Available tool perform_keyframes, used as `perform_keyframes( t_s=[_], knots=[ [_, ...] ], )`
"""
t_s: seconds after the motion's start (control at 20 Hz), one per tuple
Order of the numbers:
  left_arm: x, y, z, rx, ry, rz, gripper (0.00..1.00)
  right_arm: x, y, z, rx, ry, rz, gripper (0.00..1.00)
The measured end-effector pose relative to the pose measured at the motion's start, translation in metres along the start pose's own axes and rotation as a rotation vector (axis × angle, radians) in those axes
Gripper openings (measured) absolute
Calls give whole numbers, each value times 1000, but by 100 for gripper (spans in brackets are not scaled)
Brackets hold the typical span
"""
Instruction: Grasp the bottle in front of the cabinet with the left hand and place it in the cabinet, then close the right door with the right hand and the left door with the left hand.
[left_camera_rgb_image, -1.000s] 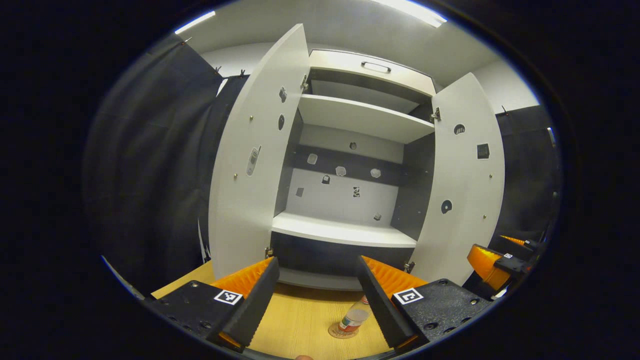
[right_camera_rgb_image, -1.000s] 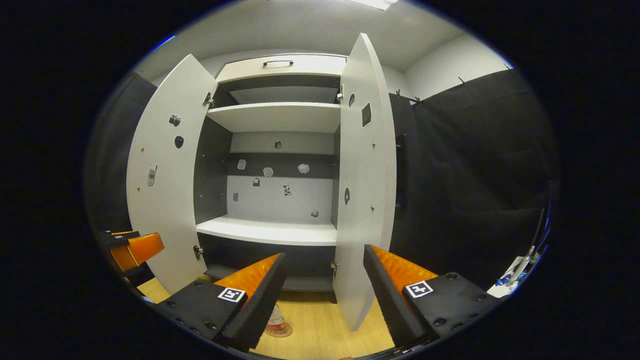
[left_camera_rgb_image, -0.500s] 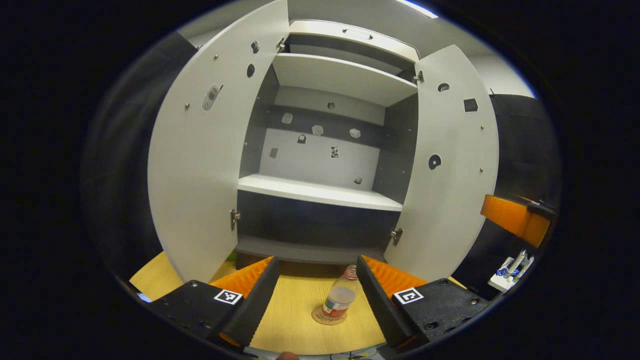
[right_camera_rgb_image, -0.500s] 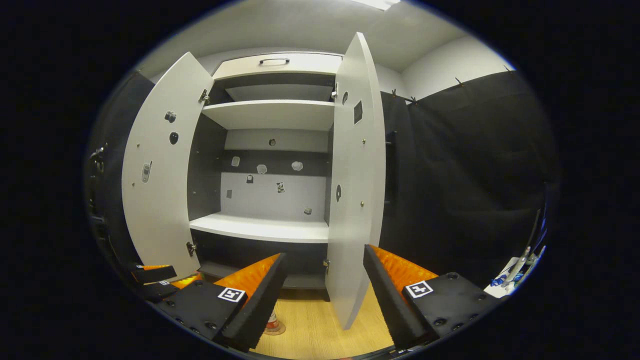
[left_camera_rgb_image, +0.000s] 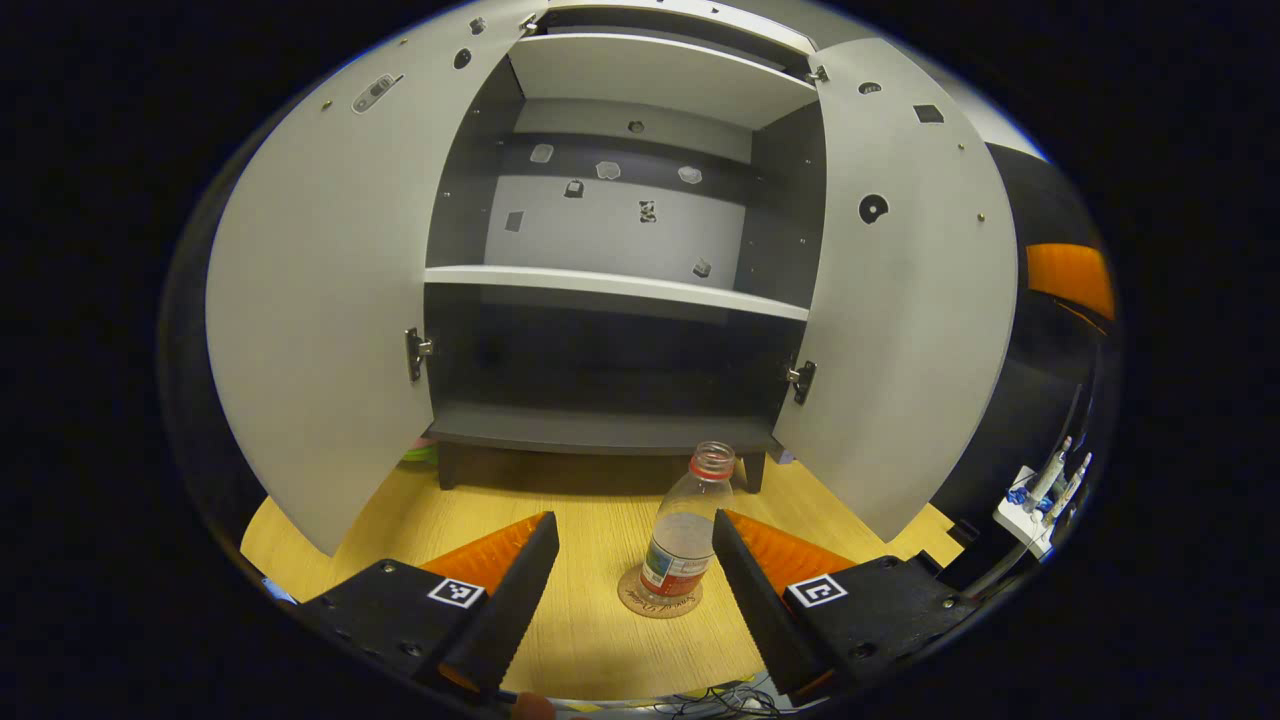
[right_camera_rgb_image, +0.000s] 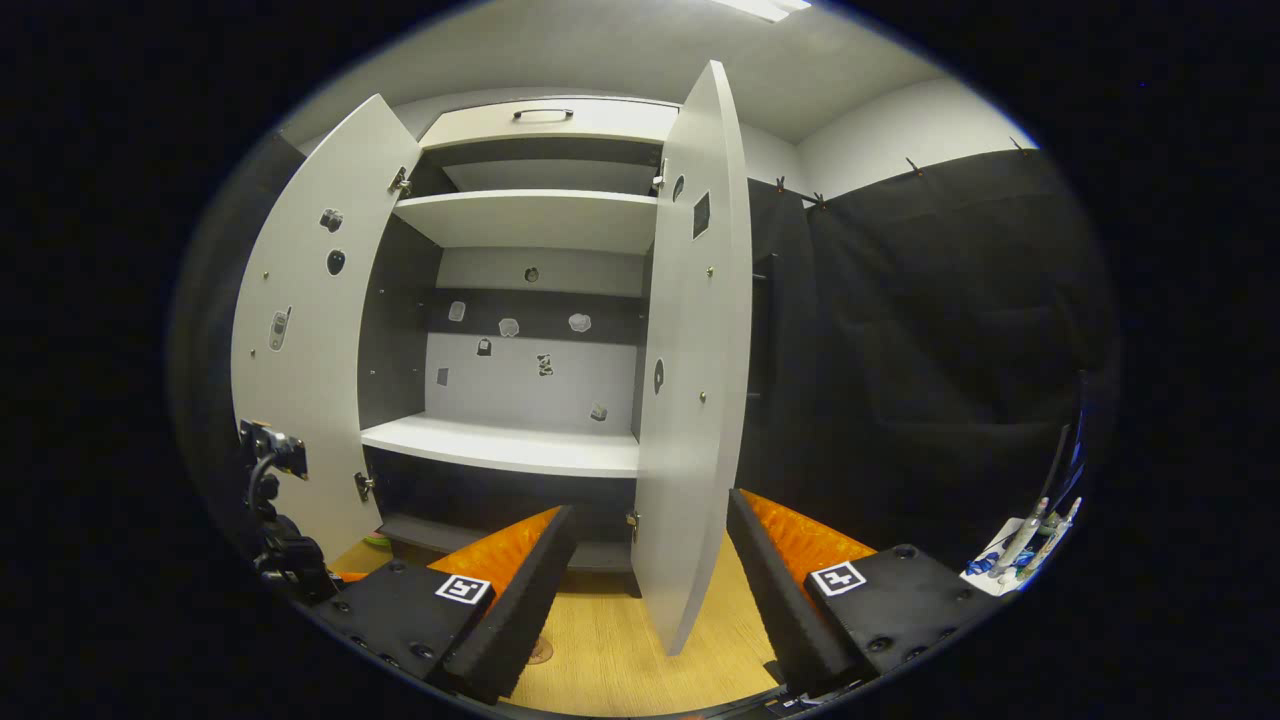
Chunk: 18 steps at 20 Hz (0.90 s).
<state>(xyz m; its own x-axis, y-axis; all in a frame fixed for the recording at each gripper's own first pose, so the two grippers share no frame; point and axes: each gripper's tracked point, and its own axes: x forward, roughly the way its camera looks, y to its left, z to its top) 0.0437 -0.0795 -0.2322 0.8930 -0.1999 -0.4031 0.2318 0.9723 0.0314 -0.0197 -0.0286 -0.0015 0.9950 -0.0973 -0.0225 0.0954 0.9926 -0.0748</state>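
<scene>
- Bottle (left_camera_rgb_image: 686, 530) stands upright on a round coaster (left_camera_rgb_image: 660, 600) on the wooden floor (left_camera_rgb_image: 590, 620), just in front of the cabinet (left_camera_rgb_image: 610, 290). Cap is off or clear; can't tell which. Not grasped yet.
- Your left gripper (left_camera_rgb_image: 630, 560) is wide open, nothing between the fingers. Bottle sits near the right-hand finger in the left gripper view, apart from it as far as I can tell.
- Cabinet is empty: lower compartment and middle shelf (left_camera_rgb_image: 615, 285) both bare.
- Both doors stand open: left door (left_camera_rgb_image: 320, 300), right door (left_camera_rgb_image: 900, 300).
- Your right gripper (right_camera_rgb_image: 650, 570) is open too, holding nothing, hanging in front of the right door's edge.
- Progress, my read: nothing done. You're at step one, lining up on the bottle.
- Left to do: close on the bottle, lift, place in the cabinet, then right door with the right hand, left door with the left.
</scene>
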Motion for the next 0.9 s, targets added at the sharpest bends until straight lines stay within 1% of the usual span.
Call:
perform_keyframes(
  t_s=[0.35,0.6,0.75,0.9],
  knots=[
    [34,-20,-38,21,81,-54,95,4,-20,-5,-10,20,-56,100],
    [58,-32,-55,22,119,-93,95,13,-26,-14,3,47,-76,100],
    [72,-34,-63,33,139,-96,95,17,-29,-16,-8,53,-86,100],
    [83,-39,-63,20,129,-98,95,21,-33,-21,-11,65,-94,100]
  ],
)
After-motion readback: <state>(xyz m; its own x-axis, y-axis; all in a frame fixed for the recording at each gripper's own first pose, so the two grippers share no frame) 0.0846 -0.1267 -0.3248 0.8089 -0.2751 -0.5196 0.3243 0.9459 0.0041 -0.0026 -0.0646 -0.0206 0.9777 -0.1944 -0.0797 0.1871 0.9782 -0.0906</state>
